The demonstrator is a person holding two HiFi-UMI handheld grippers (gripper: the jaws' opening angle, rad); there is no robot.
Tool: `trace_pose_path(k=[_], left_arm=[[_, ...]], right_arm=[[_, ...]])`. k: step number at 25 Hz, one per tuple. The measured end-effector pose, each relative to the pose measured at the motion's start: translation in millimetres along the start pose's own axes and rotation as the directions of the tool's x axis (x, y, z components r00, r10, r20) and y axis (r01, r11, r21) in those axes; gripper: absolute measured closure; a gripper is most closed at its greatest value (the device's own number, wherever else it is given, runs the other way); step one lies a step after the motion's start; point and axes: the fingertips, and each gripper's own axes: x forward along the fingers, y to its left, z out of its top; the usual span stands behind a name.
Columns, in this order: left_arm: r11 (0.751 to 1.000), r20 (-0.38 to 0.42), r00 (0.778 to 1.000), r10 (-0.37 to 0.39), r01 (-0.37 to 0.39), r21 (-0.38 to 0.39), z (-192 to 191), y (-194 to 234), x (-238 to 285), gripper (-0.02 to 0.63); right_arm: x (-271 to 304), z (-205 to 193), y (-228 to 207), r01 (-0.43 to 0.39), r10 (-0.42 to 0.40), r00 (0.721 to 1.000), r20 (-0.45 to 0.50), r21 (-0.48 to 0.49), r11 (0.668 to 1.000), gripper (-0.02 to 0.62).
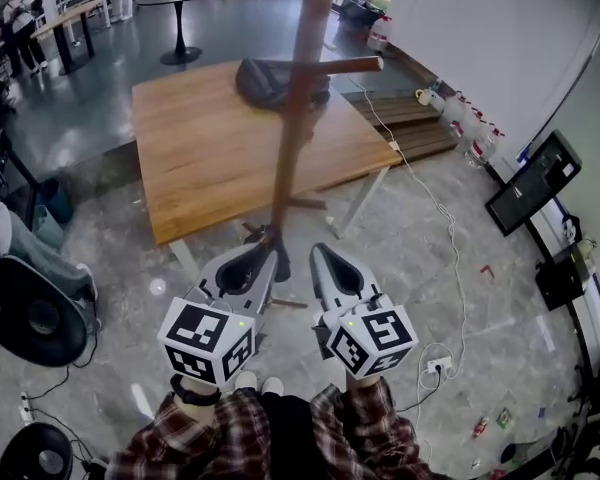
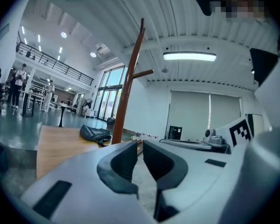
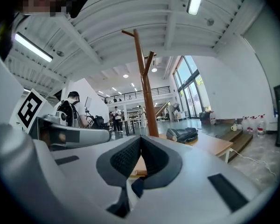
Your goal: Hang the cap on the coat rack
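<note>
Room: large hall, grey floor [image 1: 100, 118] open behind and to the left of the table.
Table: wooden table [image 1: 210, 158], top bare apart from the cap; near edge runs just ahead of both grippers.
Coat rack: brown coat rack [image 1: 298, 98] stands at the table's near edge, one peg reaching right.
Cap: dark cap [image 1: 265, 80] lies by the table's far edge, behind the pole.
Left gripper: left gripper [image 1: 270, 255] low near the rack's foot, jaws narrowly apart, nothing between them.
Right gripper: right gripper [image 1: 318, 252] just beside it, jaws closed together, empty.
Right side: white cable [image 1: 432, 208] trails across the floor.
</note>
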Motion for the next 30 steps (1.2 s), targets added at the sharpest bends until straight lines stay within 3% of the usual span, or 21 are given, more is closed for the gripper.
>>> trace_pose_path(k=[4,30], left_arm=[[1.000,0.024,1.000,-0.017,0.016,0.026,15,-12,-4,0.595],[0.999,0.054,0.998,-0.035,0.033,0.033,34,-5,0,0.595]], right_arm=[[-6,14,5,-0.039,0.039,0.999,0.012,-0.016,0.999,0.583],[3,37,13,-0.049,0.051,0.998,0.043,-0.046,0.998,0.584]])
